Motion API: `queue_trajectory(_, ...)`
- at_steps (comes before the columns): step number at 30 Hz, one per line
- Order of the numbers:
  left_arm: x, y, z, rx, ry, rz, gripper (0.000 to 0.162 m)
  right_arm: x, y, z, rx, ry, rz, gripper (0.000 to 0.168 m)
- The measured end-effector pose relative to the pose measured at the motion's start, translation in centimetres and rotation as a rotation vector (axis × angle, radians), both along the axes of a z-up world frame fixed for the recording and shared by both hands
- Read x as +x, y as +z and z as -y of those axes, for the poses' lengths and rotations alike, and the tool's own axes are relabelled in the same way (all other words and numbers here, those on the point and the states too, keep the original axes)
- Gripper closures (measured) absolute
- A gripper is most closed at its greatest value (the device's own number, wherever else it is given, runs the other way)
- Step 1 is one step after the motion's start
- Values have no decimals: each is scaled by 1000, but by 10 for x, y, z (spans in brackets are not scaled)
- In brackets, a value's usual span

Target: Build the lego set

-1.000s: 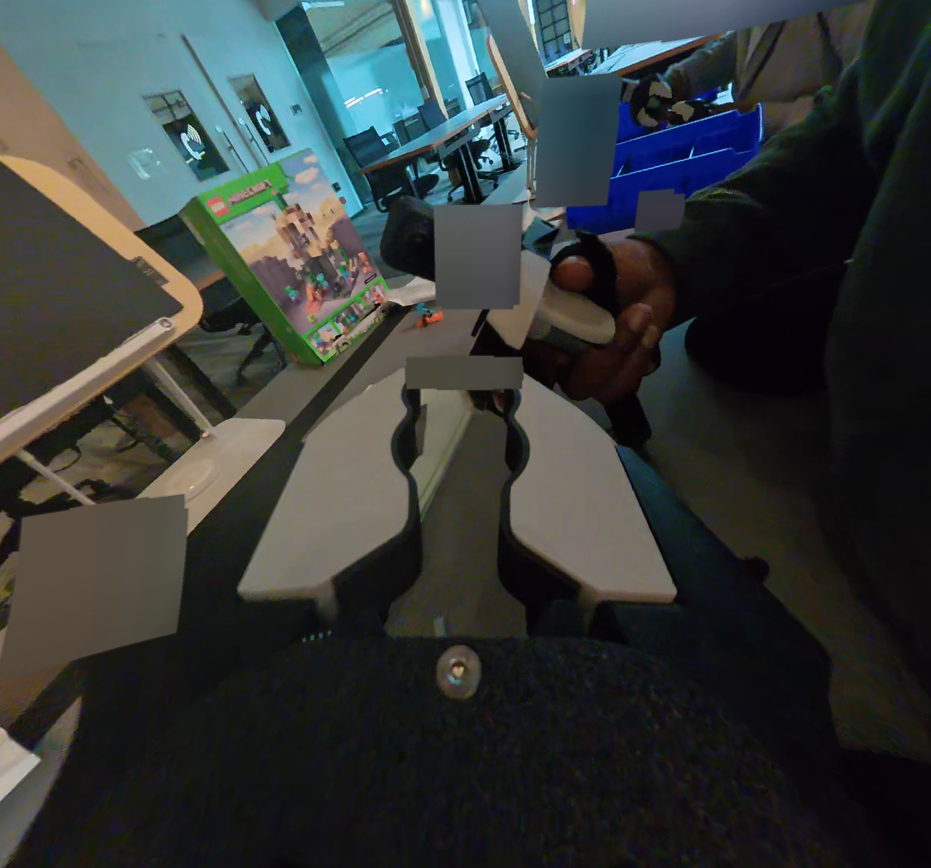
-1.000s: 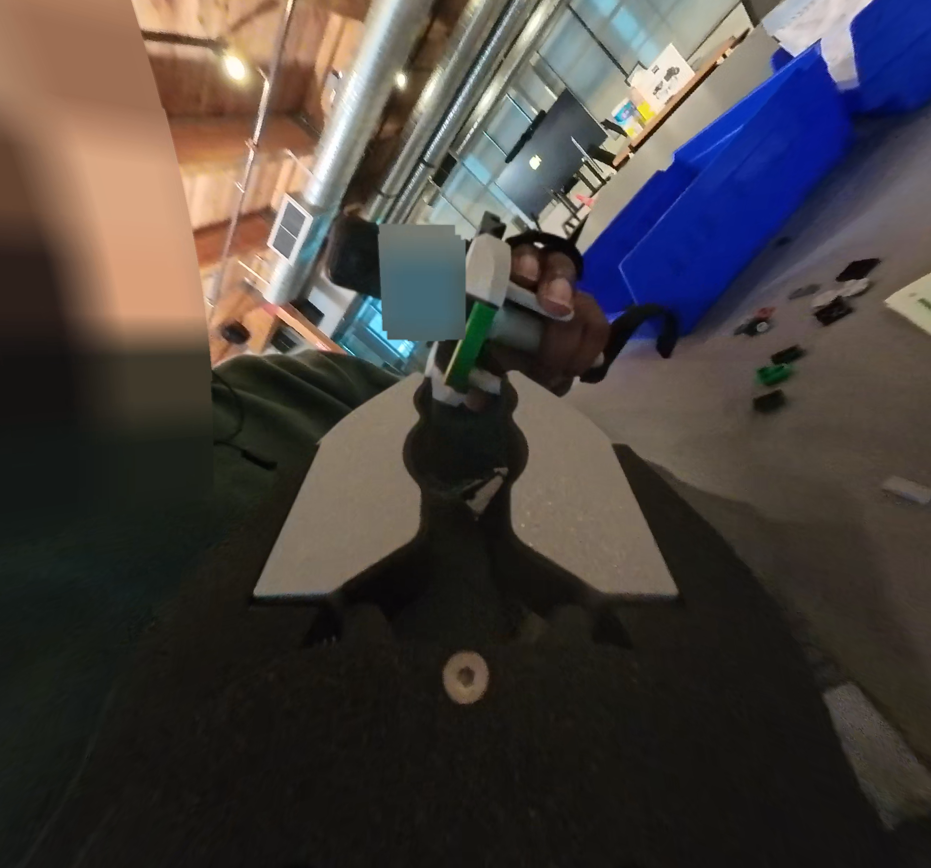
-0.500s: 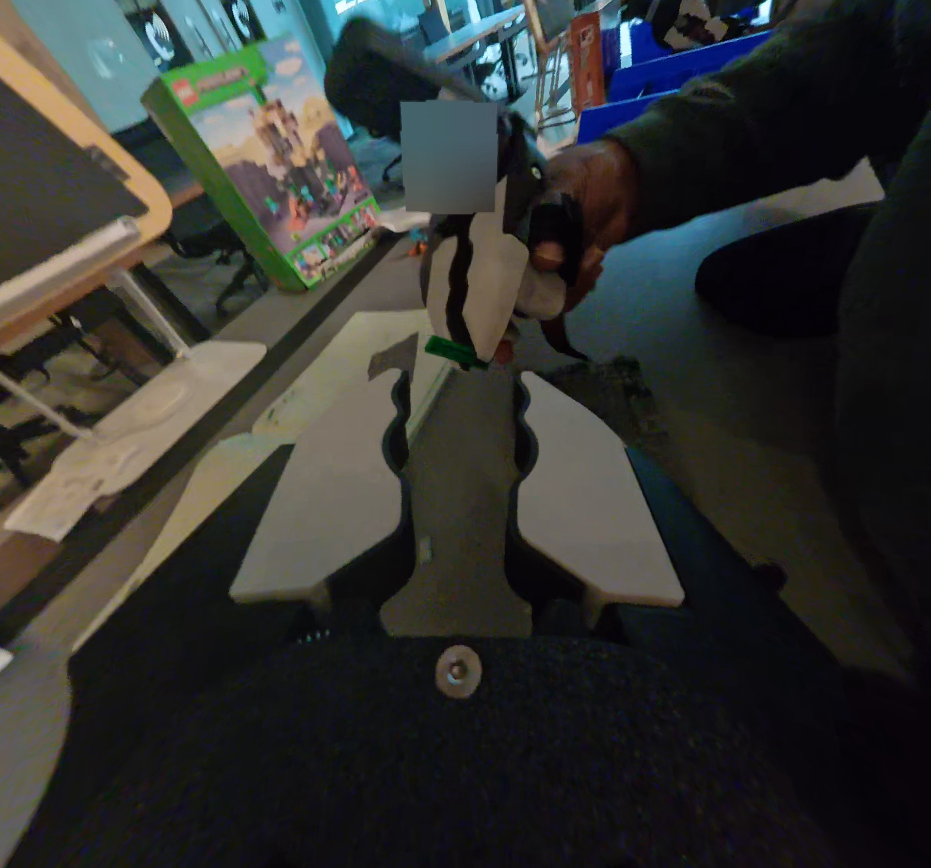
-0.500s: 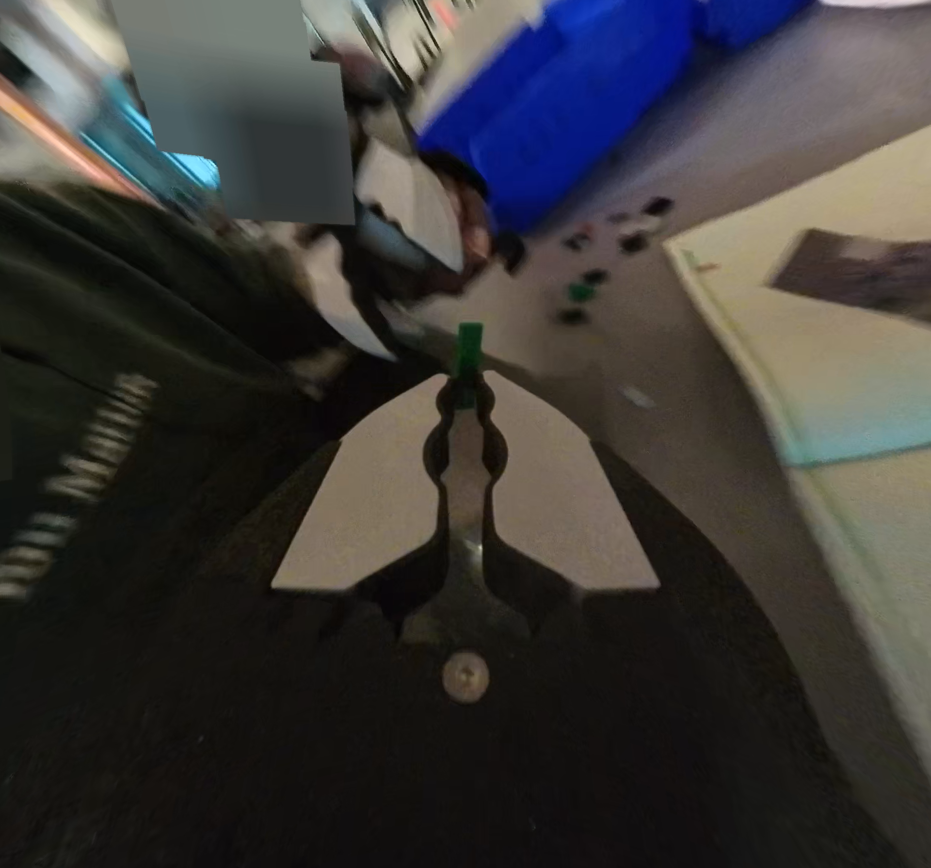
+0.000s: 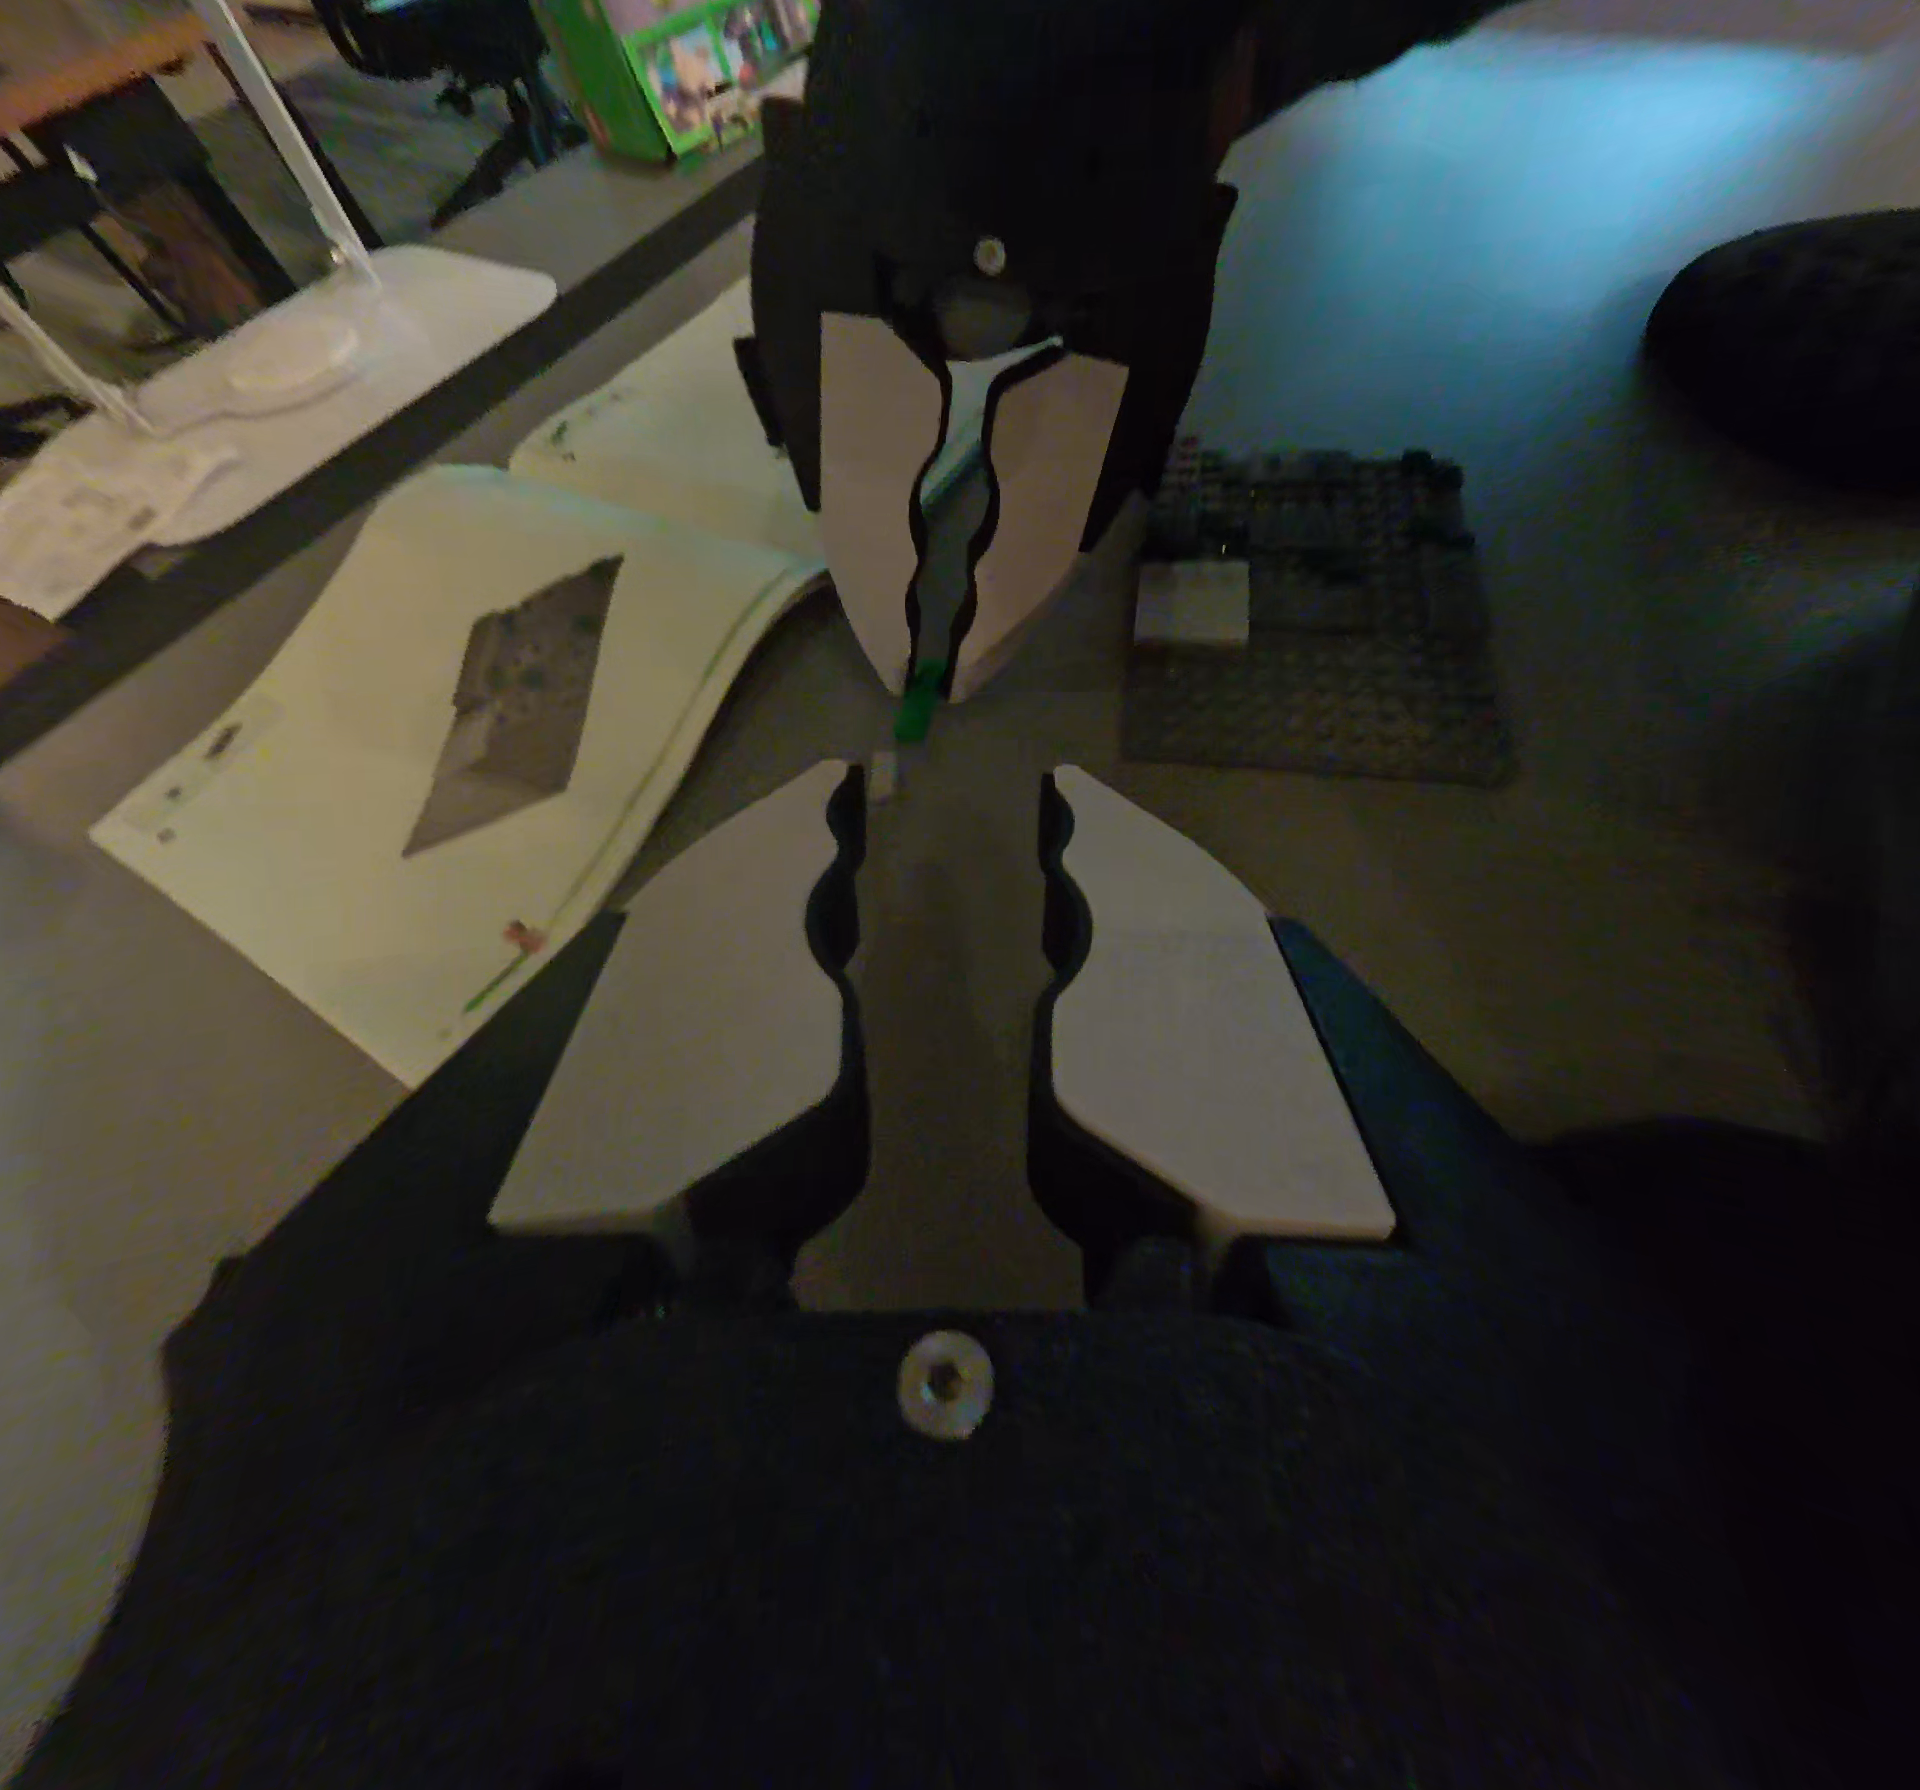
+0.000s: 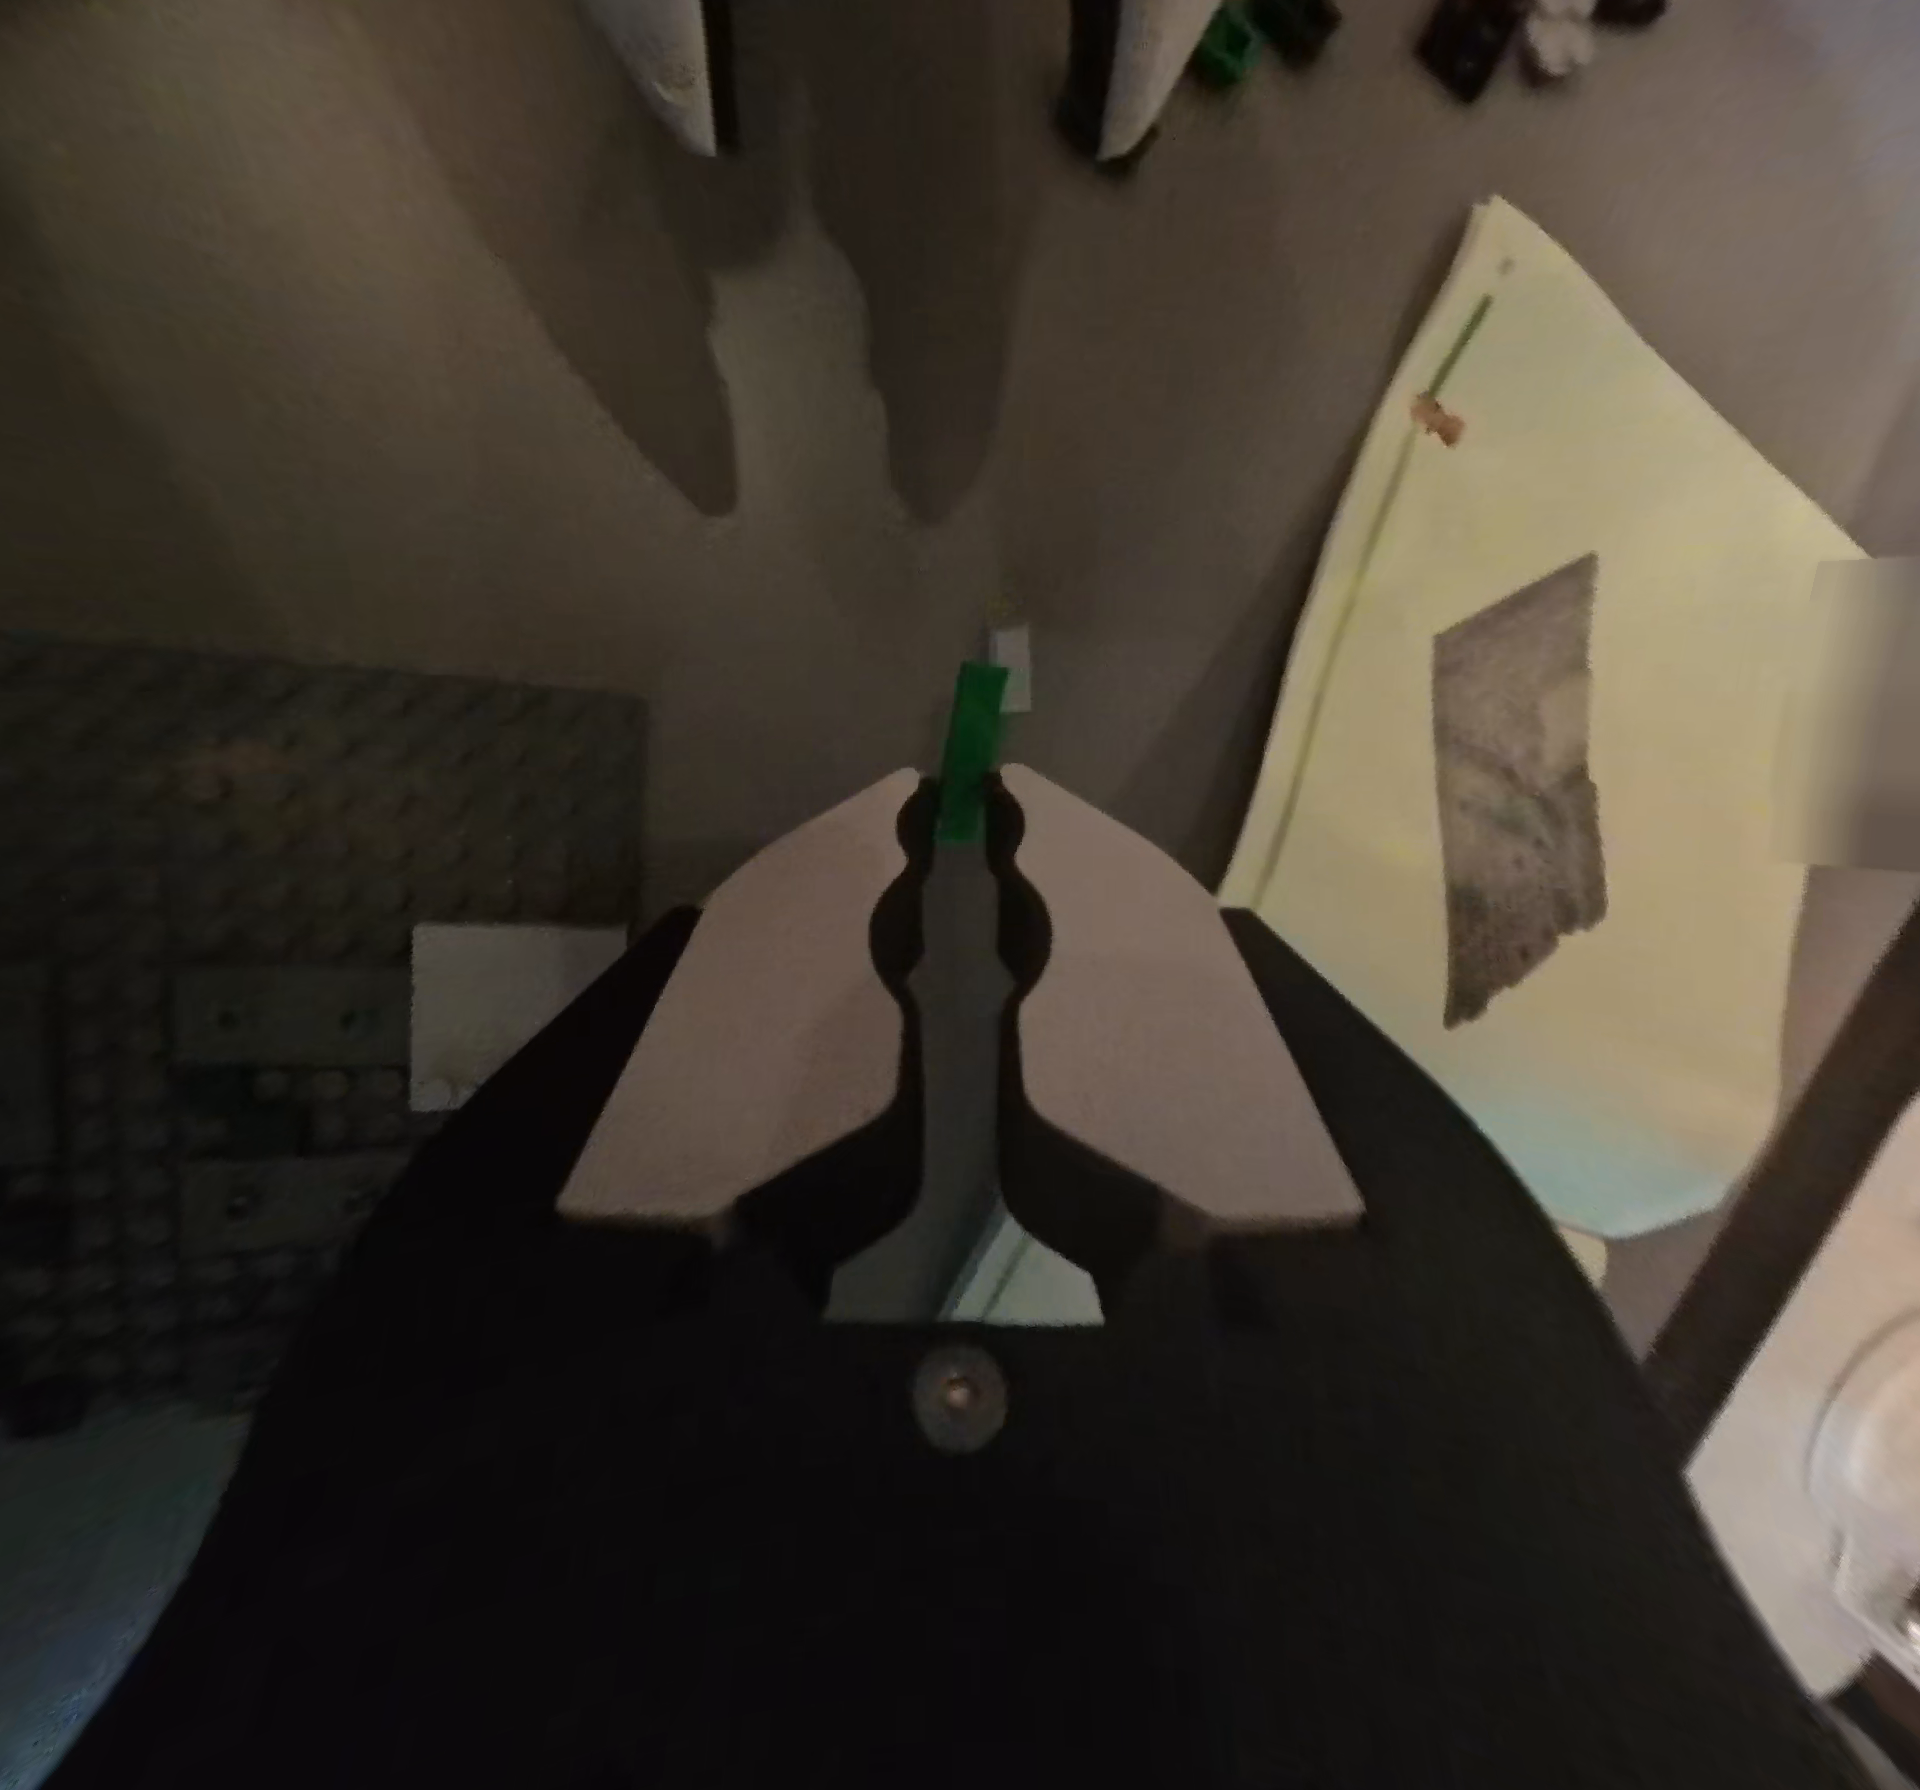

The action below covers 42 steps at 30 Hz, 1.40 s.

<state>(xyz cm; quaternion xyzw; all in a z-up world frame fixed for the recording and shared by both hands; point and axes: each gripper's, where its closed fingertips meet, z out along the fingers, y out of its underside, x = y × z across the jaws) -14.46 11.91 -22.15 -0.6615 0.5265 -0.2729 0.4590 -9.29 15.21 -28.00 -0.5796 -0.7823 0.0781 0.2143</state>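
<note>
My right gripper (image 6: 961, 784) is shut on a thin green lego piece (image 6: 971, 753) that sticks out past its tips. It points down at the grey table, with the green piece just above a small white piece (image 6: 1010, 665). In the left wrist view the right gripper (image 5: 930, 680) faces me, with the green piece (image 5: 920, 706) and the white piece (image 5: 891, 769) just ahead of my left gripper (image 5: 948, 784). The left gripper is open and empty, and also shows in the right wrist view (image 6: 909, 148). A grey studded baseplate (image 5: 1320, 660) with a white brick (image 5: 1190, 602) lies to the right.
An open instruction booklet (image 5: 436, 732) lies to the left, and also shows in the right wrist view (image 6: 1558, 805). The green lego box (image 5: 686, 5) and a white stand base (image 5: 312, 327) are behind it. Loose dark, white and green pieces (image 6: 1538, 5) lie beyond the left gripper. The baseplate (image 6: 260, 805) is left of the right gripper.
Both grippers have tilted down from the room toward the table. The right gripper has brought the green piece down in front of the open left gripper, over the small white piece.
</note>
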Motion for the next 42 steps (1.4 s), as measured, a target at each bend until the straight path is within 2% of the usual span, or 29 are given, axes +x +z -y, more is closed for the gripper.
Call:
queue_trajectory(6, -3, -14, -1, -48, 6, -14, 131, -2, -4, 5, -101, 1, -24, 150)
queue_trajectory(10, -1, -18, -1, -62, 5, -29, 132, 2, 19, 4, -145, -72, -147, 149)
queue_trajectory(15, 3, -24, 2, -84, 9, -50, 134, 19, 59, 8, -156, -247, -395, 151)
queue_trajectory(18, 7, -27, 3, -84, 7, -71, 135, 37, 72, 17, -120, -363, -525, 153)
queue_trajectory(22, 15, -28, 7, -92, 3, -102, 139, 62, 76, 32, -69, -531, -647, 156)
queue_trajectory(29, 25, -24, 0, -139, 68, -102, 162, 101, 67, 44, 4, -736, -752, 168)
queue_trajectory(35, 24, -37, -25, -134, 149, -173, 161, 113, 77, 37, 22, -751, -814, 168)
queue_trajectory(38, 21, -51, -37, -126, 163, -261, 146, 115, 74, 40, 4, -751, -825, 168)
queue_trajectory(42, 19, -61, -49, -94, 129, -341, 143, 115, 72, 43, 3, -734, -819, 168)
